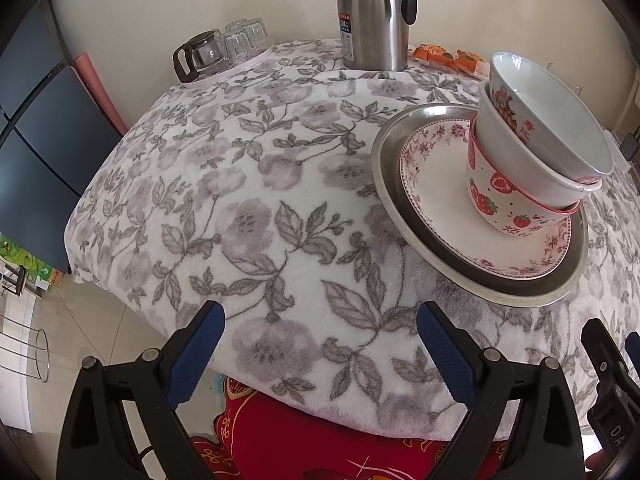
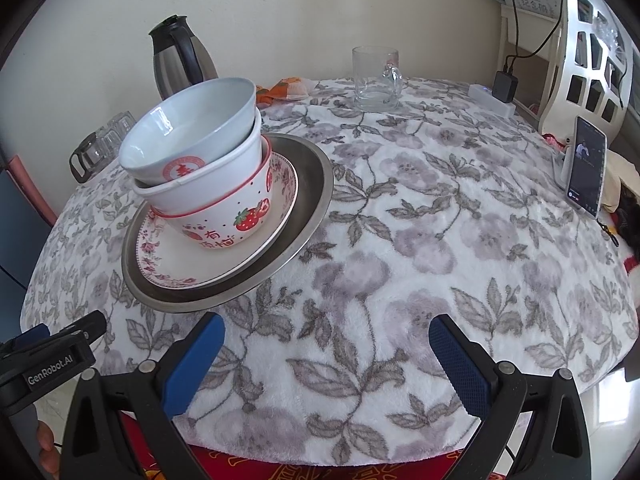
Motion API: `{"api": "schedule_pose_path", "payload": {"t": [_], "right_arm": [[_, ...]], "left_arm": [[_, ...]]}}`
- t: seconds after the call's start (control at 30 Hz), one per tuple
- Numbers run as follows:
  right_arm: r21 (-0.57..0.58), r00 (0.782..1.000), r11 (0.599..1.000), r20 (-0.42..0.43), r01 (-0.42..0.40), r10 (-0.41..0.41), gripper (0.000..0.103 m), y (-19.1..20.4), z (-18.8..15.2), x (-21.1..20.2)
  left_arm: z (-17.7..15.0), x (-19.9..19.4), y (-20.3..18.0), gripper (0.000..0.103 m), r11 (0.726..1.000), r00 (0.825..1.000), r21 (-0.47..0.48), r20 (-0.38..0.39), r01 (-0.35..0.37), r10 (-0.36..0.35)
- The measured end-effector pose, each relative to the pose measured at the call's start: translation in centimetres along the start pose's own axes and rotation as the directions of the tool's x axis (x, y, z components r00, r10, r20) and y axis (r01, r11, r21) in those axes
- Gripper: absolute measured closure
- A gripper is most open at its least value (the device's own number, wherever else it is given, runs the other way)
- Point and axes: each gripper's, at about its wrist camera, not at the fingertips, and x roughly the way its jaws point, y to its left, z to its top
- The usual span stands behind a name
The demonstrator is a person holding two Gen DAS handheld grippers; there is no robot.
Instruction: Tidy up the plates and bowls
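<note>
Desk [image 2: 440, 248]: round, covered with a fleecy white cloth printed with grey flowers and leaves.

Stack, toward the left half of the desk in the right wrist view: metal plate [image 2: 316, 184] at the bottom; pink-flowered plate [image 2: 224, 260] lying in it; strawberry bowl [image 2: 232, 220] standing on that; white bowl [image 2: 208, 188] nested in the strawberry bowl; pale blue bowl [image 2: 192, 128] on top, tilted. The same stack shows at the right in the left wrist view, metal plate [image 1: 384, 168] lowest, pale blue bowl [image 1: 552, 116] uppermost.

Left gripper [image 1: 320, 344]: blue-padded fingers [image 1: 196, 356] wide apart, holding nothing, above the near edge of the desk, left of the stack and clear of it.

Right gripper [image 2: 326, 356]: fingers [image 2: 460, 368] wide apart, holding nothing, above the near edge, right of the stack.

Other items at the far side: steel flask [image 1: 372, 16]; tray of upturned glasses [image 1: 240, 40] with a small glass pot [image 1: 200, 54]; orange packets [image 1: 448, 58]; glass mug [image 2: 376, 80]; phone [image 2: 586, 166] propped at the right edge.
</note>
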Motion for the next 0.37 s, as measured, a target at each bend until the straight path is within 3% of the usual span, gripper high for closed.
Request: {"api": "schedule_pose_path", "payload": {"t": [0.37], "right_arm": [[-0.001,1.0,1.0,-0.001,-0.001,0.001,0.0,-0.03,0.02,0.0]], "left_arm": [[0.02,-0.1,0.29,0.006,1.0,1.0,-0.022,0.002,-0.004,0.005]]}}
